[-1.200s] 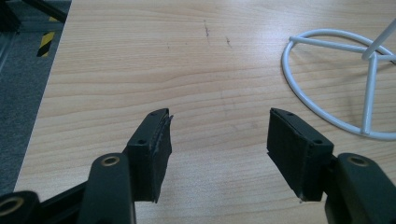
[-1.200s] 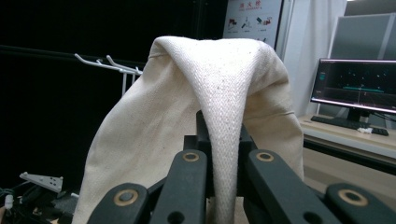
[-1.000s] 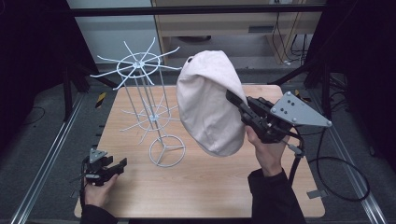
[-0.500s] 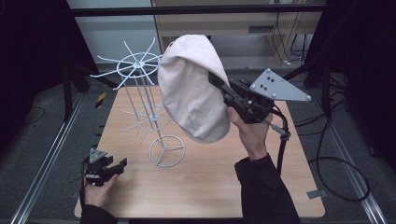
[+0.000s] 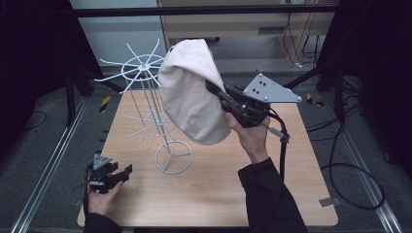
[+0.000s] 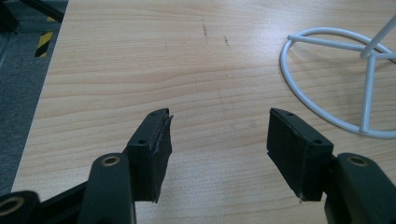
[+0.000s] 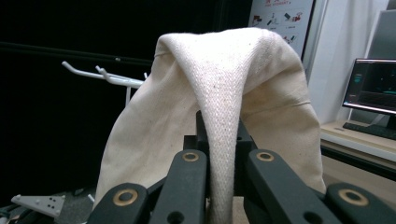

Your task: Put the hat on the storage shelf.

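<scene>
One cream bag (image 5: 194, 94) hangs lengthwise downward, strap clamped in the right hand-held gripper (image 5: 218, 94); left hand-held gripper (image 6: 217, 140) gapes empty

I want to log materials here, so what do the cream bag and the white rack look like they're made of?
Cream bag: seems woven cotton canvas, matte; the weave and a twill strap show close up. White rack: looks like thin metal wire, white coated and slightly glossy; slim rods meet a ring base. The metal is a guess.

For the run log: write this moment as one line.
right gripper: shut on cream cloth bag, held up beside white wire rack | left gripper: open, nothing held, low over table
</scene>
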A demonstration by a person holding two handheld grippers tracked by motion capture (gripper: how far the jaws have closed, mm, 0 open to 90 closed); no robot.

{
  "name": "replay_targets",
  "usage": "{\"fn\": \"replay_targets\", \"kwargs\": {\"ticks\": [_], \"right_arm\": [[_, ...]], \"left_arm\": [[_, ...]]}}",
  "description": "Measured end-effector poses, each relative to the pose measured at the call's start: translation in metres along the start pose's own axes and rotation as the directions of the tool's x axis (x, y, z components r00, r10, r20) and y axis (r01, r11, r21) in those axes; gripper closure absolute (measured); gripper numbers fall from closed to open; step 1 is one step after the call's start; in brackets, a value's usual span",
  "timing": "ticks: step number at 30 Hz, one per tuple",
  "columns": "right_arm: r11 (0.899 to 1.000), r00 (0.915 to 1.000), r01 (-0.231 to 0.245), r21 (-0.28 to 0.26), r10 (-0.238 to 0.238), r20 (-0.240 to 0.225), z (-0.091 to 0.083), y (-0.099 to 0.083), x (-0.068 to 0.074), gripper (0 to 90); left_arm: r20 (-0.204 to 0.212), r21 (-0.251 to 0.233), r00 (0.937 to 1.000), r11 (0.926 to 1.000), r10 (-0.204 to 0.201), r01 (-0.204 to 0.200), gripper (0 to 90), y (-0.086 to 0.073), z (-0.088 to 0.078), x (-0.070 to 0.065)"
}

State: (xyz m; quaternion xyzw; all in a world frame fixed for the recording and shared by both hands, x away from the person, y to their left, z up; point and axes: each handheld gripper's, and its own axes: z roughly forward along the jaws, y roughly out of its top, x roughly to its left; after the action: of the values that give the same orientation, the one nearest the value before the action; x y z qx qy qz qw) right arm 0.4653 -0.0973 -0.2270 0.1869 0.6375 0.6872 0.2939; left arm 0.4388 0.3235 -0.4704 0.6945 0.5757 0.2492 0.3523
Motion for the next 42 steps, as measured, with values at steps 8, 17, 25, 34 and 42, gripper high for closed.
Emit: {"fn": "replay_targets", "kwargs": {"ticks": [8, 17, 25, 34, 42], "right_arm": [[1.000, 0.9998, -0.012, 0.019, 0.012, -0.018, 0.000, -0.013, 0.001, 87.7], [0.995, 0.9990, -0.039, 0.096, 0.041, -0.019, 0.005, -0.030, -0.003, 86.9], [0.984, 0.9990, -0.040, 0.173, 0.042, -0.011, 0.018, -0.044, -0.001, 85.9], [0.978, 0.9982, -0.059, 0.200, 0.058, 0.012, 0.021, -0.056, -0.002, 83.9], [0.974, 0.9985, -0.054, 0.221, 0.052, 0.017, 0.023, -0.058, 0.000, 75.0]], "left_arm": [[-0.002, -0.001, 1.0000, 1.0000, 0.000, 0.000, 39.9, 0.000, 0.000, 0.000], [-0.002, 0.000, 1.0000, 1.0000, 0.002, -0.002, 39.9, 0.000, 0.000, 0.000], [-0.002, 0.001, 1.0000, 1.0000, 0.004, -0.004, 39.9, 0.000, 0.000, 0.000], [-0.001, 0.003, 1.0000, 1.0000, 0.007, -0.007, 39.9, 0.000, 0.001, -0.001], [-0.001, 0.003, 1.0000, 1.0000, 0.007, -0.007, 39.8, 0.000, 0.001, -0.001]]}}
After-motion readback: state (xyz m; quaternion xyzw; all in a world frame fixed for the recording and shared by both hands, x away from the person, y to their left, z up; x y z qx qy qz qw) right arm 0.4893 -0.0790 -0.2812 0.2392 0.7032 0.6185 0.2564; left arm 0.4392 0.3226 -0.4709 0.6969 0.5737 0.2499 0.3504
